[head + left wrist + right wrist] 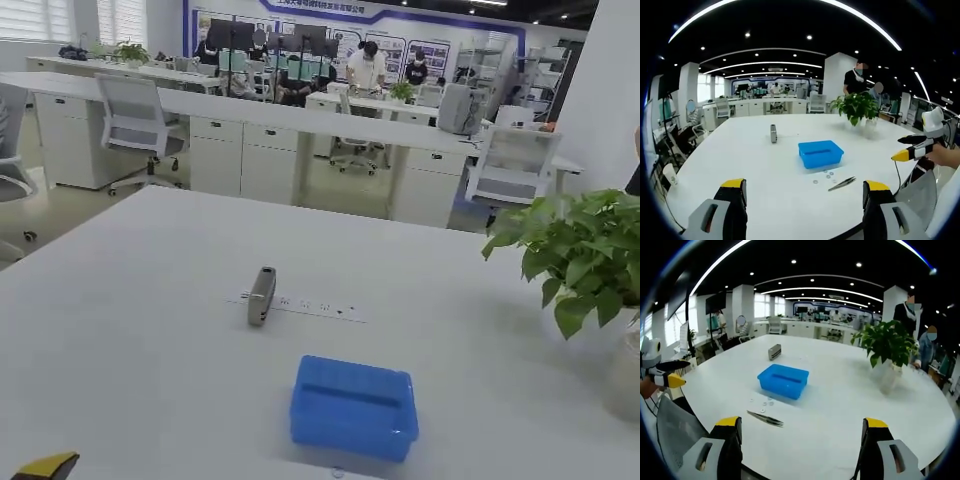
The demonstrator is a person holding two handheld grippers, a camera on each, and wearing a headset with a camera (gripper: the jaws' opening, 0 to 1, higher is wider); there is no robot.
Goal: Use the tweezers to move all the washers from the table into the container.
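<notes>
Washers (pixel 826 175) are the hardest thing to read: tiny pale rings on the white tabletop (pixel 785 165), loosely clustered near its near edge, just in front of the blue container (pixel 821 153); about five can be made out in either gripper view, but they are too small for a sure count; in the head view the frame's bottom cuts off that stretch of tabletop, and the yellow jaw tip of a gripper (pixel 45 467), its side untellable, pokes in at the lower left corner; one pair of tweezers (pixel 842 183) lies flat just beside the washers, closer still to the near edge, apart from both claws; the one container is seen at too shallow an angle to judge its inside; one grey block (pixel 773 133), of unclear kind, stands toward the tabletop's middle; one potted plant (pixel 887 342) sits near the right edge, cropped in the head view; left gripper (pixel 805 186) and right gripper (pixel 800 422) are both released, jaws spread wide
</notes>
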